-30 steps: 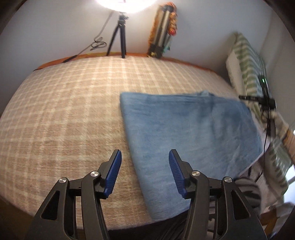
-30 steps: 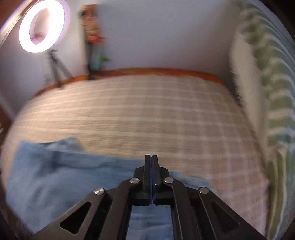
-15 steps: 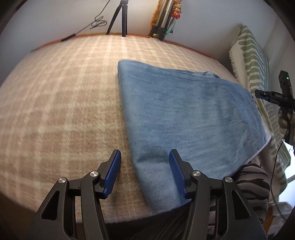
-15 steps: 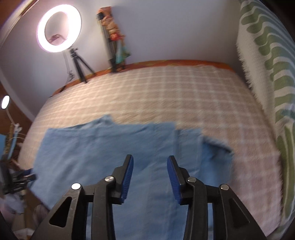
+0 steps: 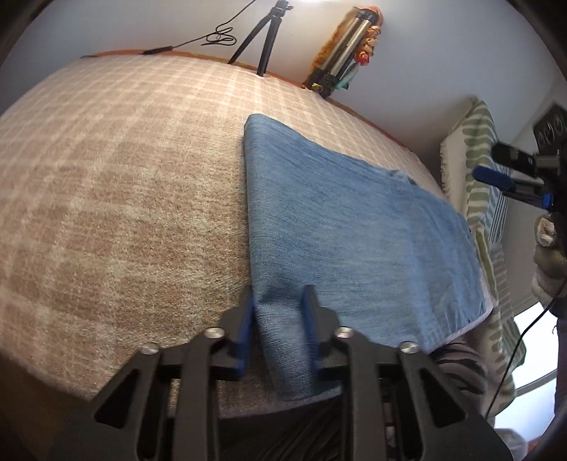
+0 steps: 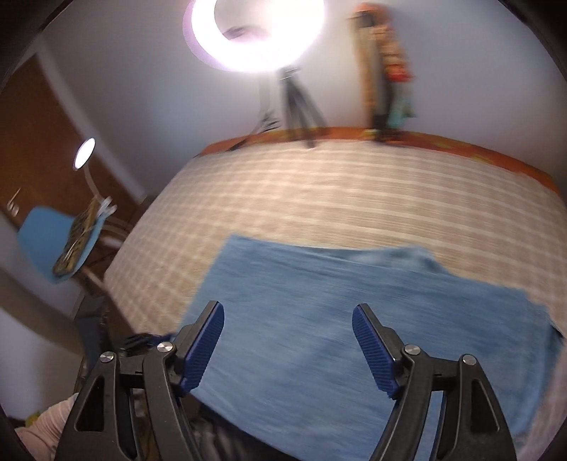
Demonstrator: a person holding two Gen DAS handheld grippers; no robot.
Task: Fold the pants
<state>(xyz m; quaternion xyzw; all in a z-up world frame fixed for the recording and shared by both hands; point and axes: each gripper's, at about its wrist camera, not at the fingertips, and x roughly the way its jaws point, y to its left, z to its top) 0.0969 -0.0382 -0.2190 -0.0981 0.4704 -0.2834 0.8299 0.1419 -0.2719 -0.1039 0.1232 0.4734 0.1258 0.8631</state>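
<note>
Both claws have changed since a moment ago. Over on the big bed (image 5: 117, 198) with its checked cover, the blue pants (image 5: 347, 227) lie flat, folded into a wide shape near the front edge. A ring light (image 6: 255, 32) glows by the far wall.

The right claw (image 6: 288, 349) was shut tight before. Its jaws have just been opening, and now they stand wide above the pants with nothing between them. That view is smeared, so I think it is swinging over fast.

The left claw (image 5: 280, 319) has come down on the near left corner of the pants. Its jaws have just been closing, and now they are narrow, squeezing a bunch of blue cloth.

To do this fold well, I think the right claw should pinch the other near corner. Then both should lift together, so the edge stays straight.
</note>
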